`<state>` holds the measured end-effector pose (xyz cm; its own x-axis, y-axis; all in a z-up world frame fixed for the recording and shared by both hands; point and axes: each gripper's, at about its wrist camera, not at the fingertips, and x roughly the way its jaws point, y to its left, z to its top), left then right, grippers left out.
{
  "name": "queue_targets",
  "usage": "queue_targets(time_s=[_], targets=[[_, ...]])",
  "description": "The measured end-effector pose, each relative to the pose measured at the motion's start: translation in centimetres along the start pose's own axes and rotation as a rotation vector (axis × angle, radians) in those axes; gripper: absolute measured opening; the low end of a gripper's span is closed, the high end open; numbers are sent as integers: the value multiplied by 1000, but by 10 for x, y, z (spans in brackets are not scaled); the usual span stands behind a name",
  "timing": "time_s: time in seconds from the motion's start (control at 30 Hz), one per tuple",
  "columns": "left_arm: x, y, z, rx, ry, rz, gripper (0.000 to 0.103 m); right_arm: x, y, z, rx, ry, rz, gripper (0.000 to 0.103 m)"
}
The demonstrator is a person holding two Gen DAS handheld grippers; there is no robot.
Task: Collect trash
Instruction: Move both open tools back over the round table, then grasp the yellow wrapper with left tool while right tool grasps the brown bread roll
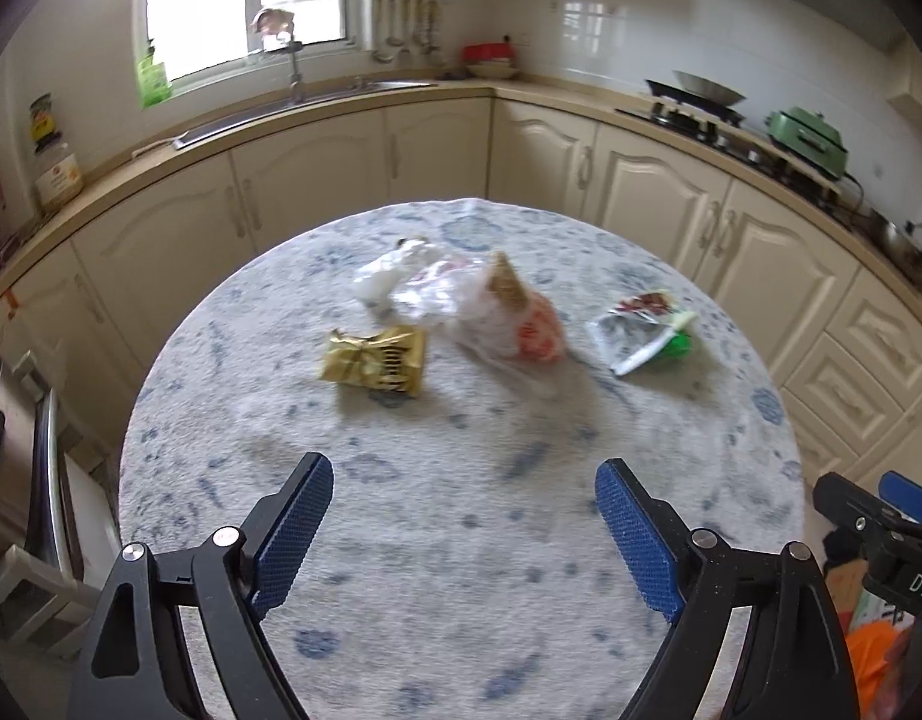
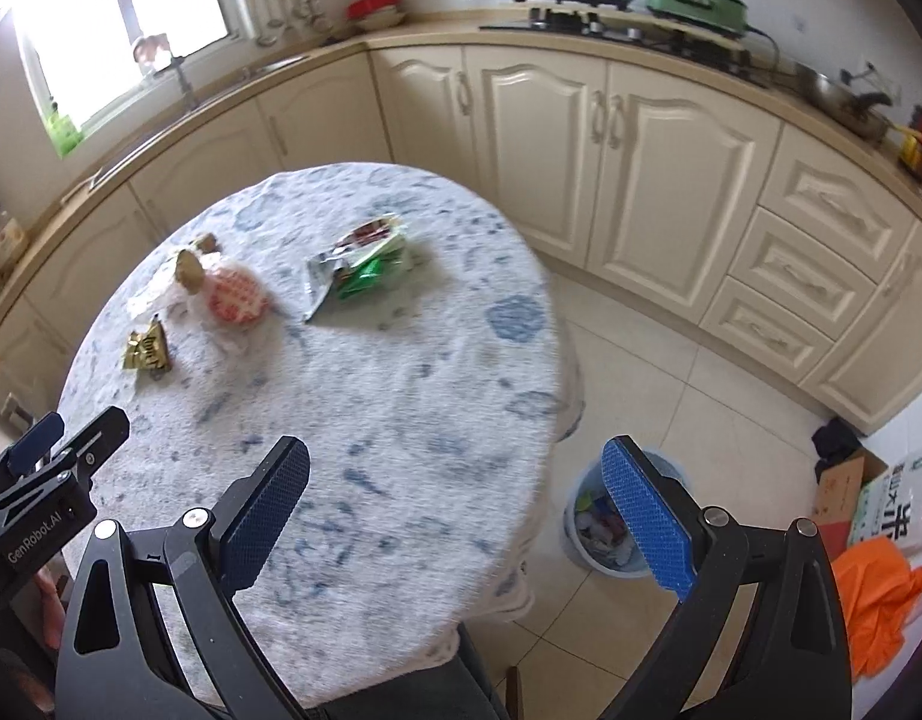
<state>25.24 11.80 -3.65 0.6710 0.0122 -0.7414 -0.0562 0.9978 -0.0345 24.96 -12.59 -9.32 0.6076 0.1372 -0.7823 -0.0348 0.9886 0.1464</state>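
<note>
Both jaws are gaping empty, left gripper (image 1: 464, 489) and right gripper (image 2: 455, 477), since I'm lining up on wrappers; bin (image 2: 581, 516) is waiting beside table (image 2: 401, 420), contents blurry.

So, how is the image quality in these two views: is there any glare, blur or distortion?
Left wrist view: window blown out white, counter bowed by fisheye, gold wrapper slightly smeared. Right wrist view: same window glare at upper left, tablecloth softly blurred, cabinets curved.
</note>
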Motion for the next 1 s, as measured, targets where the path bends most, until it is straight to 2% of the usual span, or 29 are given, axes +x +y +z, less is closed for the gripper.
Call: queue_targets(time_s=[0.3,0.4,0.53,0.73,0.8,0.83,0.93,0.97,1.0], targets=[[39,40,24,-76,51,38,90,34,49,19,-103,45,40,99],[60,47,35,-87,80,43,91,48,63,28,-135,61,49,99],[94,49,51,-84,118,-3,93,71,81,42,-177,82,57,99],[154,61,67,-108,203,8,93,98,103,63,-222,93,87,99],[170,66,69,-122,215,8,93,104,111,72,-241,84,102,99],[173,68,71,-111,188,24,93,105,114,76,-244,77,112,99],[181,67,75,-62,172,26,78,110,122,86,-247,63,155,99],[182,66,75,-40,156,43,64,111,126,89,-253,58,177,99],[183,64,75,-27,152,58,64,112,130,91,-261,52,190,99]])
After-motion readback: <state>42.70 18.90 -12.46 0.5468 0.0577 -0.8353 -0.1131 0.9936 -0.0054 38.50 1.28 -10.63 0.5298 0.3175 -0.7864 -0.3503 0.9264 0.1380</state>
